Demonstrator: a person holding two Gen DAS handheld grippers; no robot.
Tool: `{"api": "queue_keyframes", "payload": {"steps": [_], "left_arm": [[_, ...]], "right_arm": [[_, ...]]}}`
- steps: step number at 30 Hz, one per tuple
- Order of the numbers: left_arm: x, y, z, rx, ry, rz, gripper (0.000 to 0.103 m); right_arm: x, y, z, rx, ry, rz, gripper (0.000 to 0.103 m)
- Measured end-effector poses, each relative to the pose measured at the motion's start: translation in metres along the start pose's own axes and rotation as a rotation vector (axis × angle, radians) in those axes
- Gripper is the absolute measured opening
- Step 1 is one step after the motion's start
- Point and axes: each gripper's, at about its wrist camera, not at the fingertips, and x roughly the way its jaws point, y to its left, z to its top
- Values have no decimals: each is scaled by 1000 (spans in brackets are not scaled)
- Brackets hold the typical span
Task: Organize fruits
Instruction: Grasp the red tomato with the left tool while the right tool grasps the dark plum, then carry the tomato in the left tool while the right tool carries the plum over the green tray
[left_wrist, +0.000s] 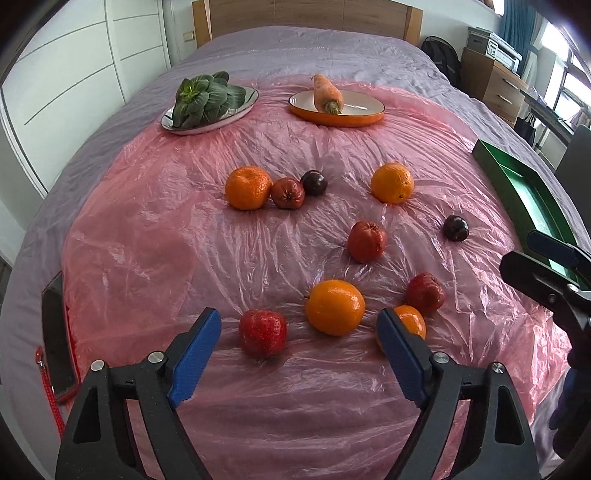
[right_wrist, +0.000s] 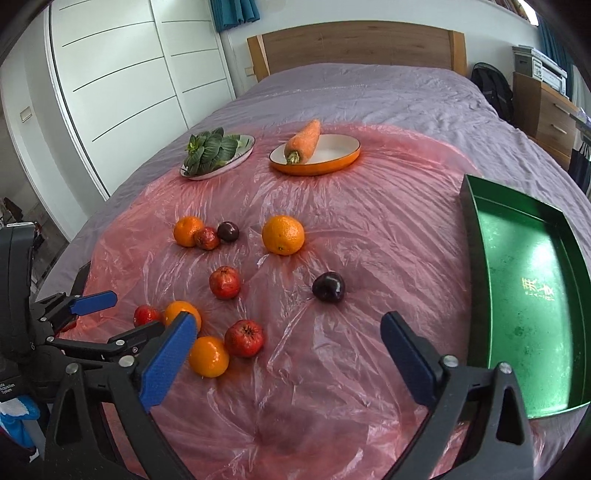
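Pink plastic sheeting (right_wrist: 332, 229) covers the near part of a bed with a grey-lilac cover (right_wrist: 369, 92), crinkled all over and reaching almost to the bed's side edges. At the right edge lies a long green tray (right_wrist: 532, 280), bare inside, its near wall beside the right gripper (right_wrist: 288, 334). Toward the headboard sit a white plate (right_wrist: 245, 147) with leafy greens (right_wrist: 207, 151) and an orange dish (right_wrist: 332, 158) with a carrot (right_wrist: 304, 142) across its rim.

Fruit lies scattered on the sheeting's middle and left. A far cluster has an orange (left_wrist: 247, 186) touching a red fruit (left_wrist: 288, 192), with a dark plum (left_wrist: 314, 182) just beside. A lone orange (left_wrist: 392, 182) sits apart, with another red fruit (left_wrist: 366, 240) and a second plum (left_wrist: 455, 228) nearer. Closest are a strawberry-like fruit (left_wrist: 262, 332), a big orange (left_wrist: 335, 306), a small orange (left_wrist: 410, 321) and a red fruit (left_wrist: 424, 292), bunched together.

Open sheeting lies between the second plum and the tray. The left gripper (left_wrist: 297, 330) has its jaws spread with nothing gripped, the strawberry-like fruit and big orange lying beyond them. The right gripper's jaws also stand wide apart, holding nothing.
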Motion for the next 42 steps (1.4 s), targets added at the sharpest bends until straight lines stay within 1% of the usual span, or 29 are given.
{"api": "queue_keyframes", "payload": {"steps": [5, 8, 11, 13, 17, 18, 19, 21, 25, 29, 32, 33, 35, 38, 42], "left_arm": [[-5, 20, 6, -22, 48, 36, 81], [-2, 29, 10, -23, 88, 32, 80], [6, 31, 12, -16, 120, 19, 74], [13, 30, 12, -8, 138, 9, 67], [27, 31, 9, -7, 181, -2, 62], [30, 31, 8, -9, 192, -8, 57], [33, 31, 8, -10, 200, -14, 55], [38, 32, 6, -9, 213, -17, 53], [44, 37, 3, -22, 231, -22, 44], [45, 42, 3, -22, 230, -38, 39], [46, 42, 3, -16, 233, -55, 32], [46, 42, 3, -15, 234, -60, 29], [47, 40, 4, -12, 233, -62, 29], [45, 40, 4, -6, 229, -64, 29], [40, 43, 4, -18, 225, -79, 28]], "right_arm": [[18, -12, 11, 22, 84, 5, 103], [30, -19, 13, 40, 138, 11, 103], [40, -23, 16, 56, 172, 15, 103], [45, -25, 18, 55, 186, 8, 103], [58, -29, 23, 50, 218, -13, 103], [61, -31, 24, 50, 228, -20, 100], [64, -31, 25, 50, 237, -25, 97], [70, -33, 27, 45, 253, -34, 89], [80, -33, 30, 32, 277, -48, 82], [88, -34, 32, 28, 289, -52, 72], [93, -36, 33, 30, 298, -50, 61], [94, -35, 33, 23, 302, -52, 51], [97, -34, 33, 4, 315, -54, 46], [99, -33, 32, -23, 328, -50, 42], [100, -36, 32, -18, 333, -29, 33]]}}
